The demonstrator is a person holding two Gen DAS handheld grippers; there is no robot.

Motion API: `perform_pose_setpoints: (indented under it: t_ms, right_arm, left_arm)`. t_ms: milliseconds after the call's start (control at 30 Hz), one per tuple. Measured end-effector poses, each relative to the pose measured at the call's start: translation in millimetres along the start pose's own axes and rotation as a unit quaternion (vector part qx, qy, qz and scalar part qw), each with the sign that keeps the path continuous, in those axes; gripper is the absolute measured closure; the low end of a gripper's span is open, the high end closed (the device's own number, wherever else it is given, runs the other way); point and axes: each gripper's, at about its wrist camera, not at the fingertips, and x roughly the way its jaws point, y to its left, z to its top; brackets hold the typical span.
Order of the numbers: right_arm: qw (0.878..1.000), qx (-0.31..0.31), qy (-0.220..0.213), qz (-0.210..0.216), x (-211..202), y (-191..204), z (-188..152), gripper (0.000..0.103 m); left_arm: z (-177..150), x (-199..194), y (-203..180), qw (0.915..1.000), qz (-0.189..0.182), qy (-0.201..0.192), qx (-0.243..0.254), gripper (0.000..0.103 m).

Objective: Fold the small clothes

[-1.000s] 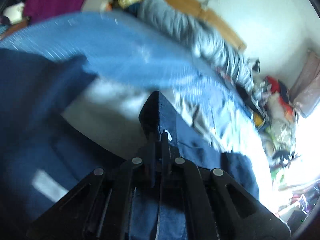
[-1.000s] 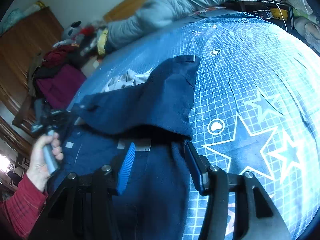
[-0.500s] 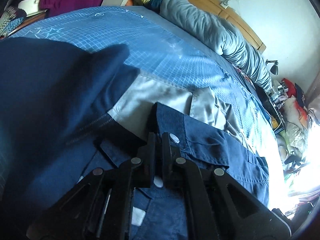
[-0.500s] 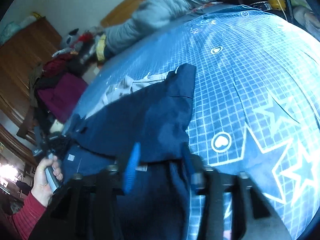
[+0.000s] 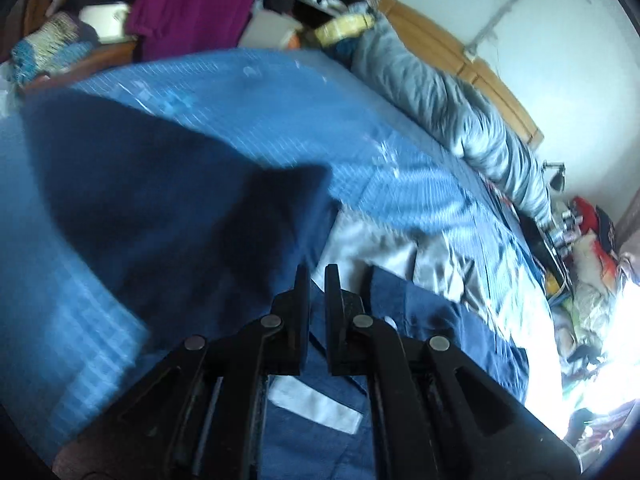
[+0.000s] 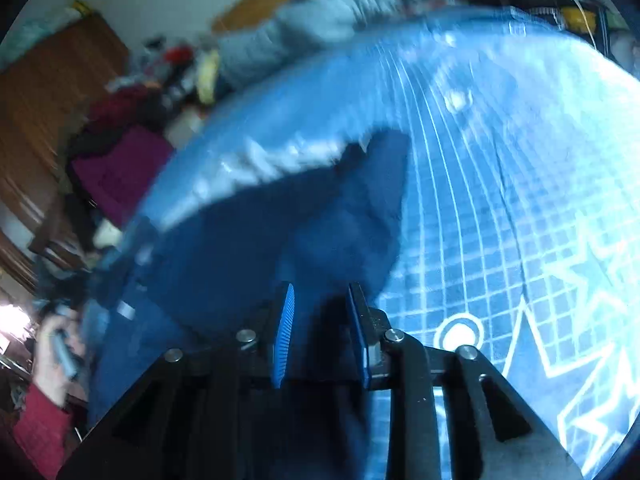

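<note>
A small navy-blue garment point(image 5: 192, 220) with a pale grey lining point(image 5: 384, 248) lies on the blue grid-patterned bedspread point(image 5: 248, 92). In the left wrist view my left gripper point(image 5: 317, 276) hovers just over the garment's waistband with its jaws a narrow gap apart and nothing between them. In the right wrist view, which is blurred, the same garment point(image 6: 304, 224) lies folded over on the bedspread point(image 6: 500, 160). My right gripper point(image 6: 320, 300) is open above the garment's near edge, and its blue pads point(image 6: 285, 328) hold nothing.
A rolled grey duvet point(image 5: 448, 100) lies along the wooden headboard point(image 5: 460, 56). Piled clothes, one magenta point(image 5: 192, 0), sit beyond the bed's far end. More clutter point(image 5: 580, 240) fills the right side. The person's hand in a red sleeve point(image 6: 44, 412) shows at lower left.
My left gripper has let go of the navy waistband and its jaws have parted slightly. The fabric now lies flat. Both cameras have shifted, and the right gripper stays open over the garment.
</note>
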Motion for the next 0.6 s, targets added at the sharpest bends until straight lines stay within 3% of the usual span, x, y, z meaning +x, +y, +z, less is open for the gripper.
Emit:
perform_pose_setpoints:
  t_ms: [33, 100, 200, 300, 400, 500, 600]
  right_arm:
    - [1.0, -0.006, 0.021, -0.013, 11, -1, 0, 0.081]
    - [0.999, -0.034, 0.012, -0.005, -1, 9, 12, 0.078]
    - [0.997, -0.057, -0.049, 0.005, -25, 15, 43, 0.076]
    - [0.997, -0.06, -0.049, -0.027, 1, 6, 83, 0.071]
    - [0.994, -0.074, 0.036, -0.066, 62, -3, 107, 0.073]
    - [0.99, -0.104, 0.029, -0.087, 54, 8, 115, 0.07]
    - [0.993, -0.099, -0.022, -0.065, 11, 29, 107, 0.07]
  left_arm:
    - [5, -8, 5, 0.9998, 0.013, -0.012, 0.0, 0.095]
    - [17, -26, 25, 0.9987, 0.036, -0.035, -0.005, 0.082]
    - [30, -48, 63, 0.9938, 0.091, -0.063, -0.011, 0.058]
    - [33, -55, 98, 0.9901, 0.118, -0.06, -0.046, 0.057]
    - [29, -60, 118, 0.9872, 0.135, -0.059, -0.061, 0.057]
    - [26, -62, 131, 0.9876, 0.137, -0.051, -0.058, 0.057]
    - [21, -58, 136, 0.9885, 0.135, -0.043, -0.054, 0.057]
